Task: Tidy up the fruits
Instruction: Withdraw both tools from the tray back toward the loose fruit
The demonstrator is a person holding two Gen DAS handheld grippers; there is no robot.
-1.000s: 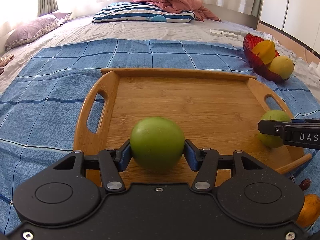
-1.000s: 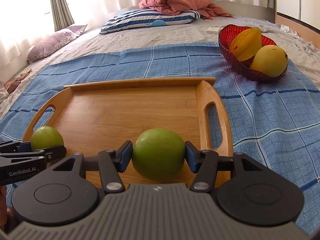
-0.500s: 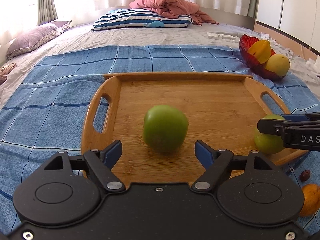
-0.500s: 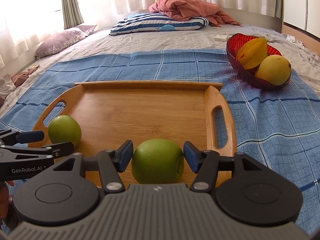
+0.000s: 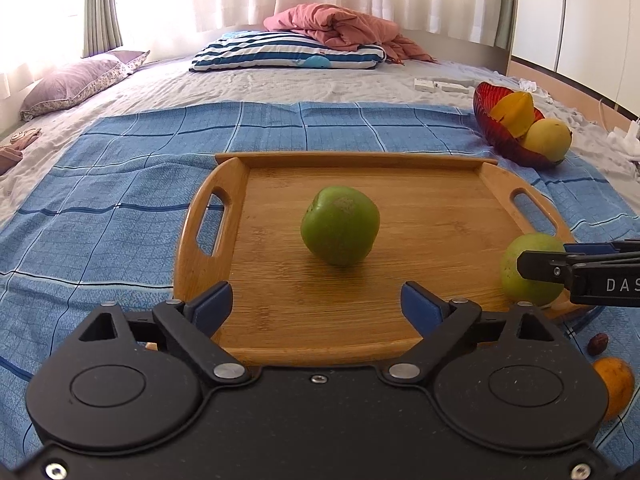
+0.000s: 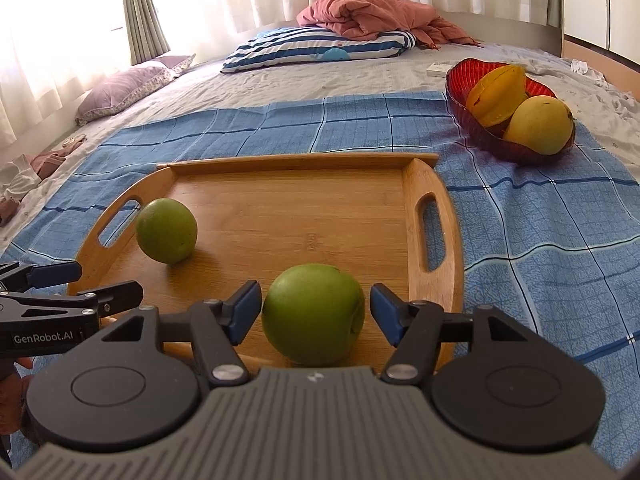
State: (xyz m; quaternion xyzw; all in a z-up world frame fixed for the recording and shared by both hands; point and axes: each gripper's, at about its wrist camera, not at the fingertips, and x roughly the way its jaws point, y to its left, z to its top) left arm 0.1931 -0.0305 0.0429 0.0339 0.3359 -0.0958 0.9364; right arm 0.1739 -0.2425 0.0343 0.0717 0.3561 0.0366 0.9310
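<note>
Two green apples lie on the wooden tray (image 5: 400, 324) (image 6: 288, 208). One apple (image 5: 340, 225) (image 6: 166, 230) rests free on the tray's left half, well ahead of my left gripper (image 5: 316, 306), whose jaws are opening with nothing between them. The other apple (image 6: 314, 312) (image 5: 530, 274) sits at the tray's near right edge between the blue pads of my right gripper (image 6: 316, 312); its jaws are opening too, and small gaps show on both sides of the fruit.
A red glass bowl (image 6: 464, 98) (image 5: 486, 114) with a starfruit and a yellow mango stands on the blue checked cloth at the far right. An orange fruit (image 5: 614, 384) and a small brown one (image 5: 598, 343) lie on the cloth near the tray's right corner. Pillows and a blanket lie at the bed's head.
Both grippers let go of their apples and drew back. The left jaws spread wide and its apple now sits clear ahead; the right pads parted slightly from theirs.
</note>
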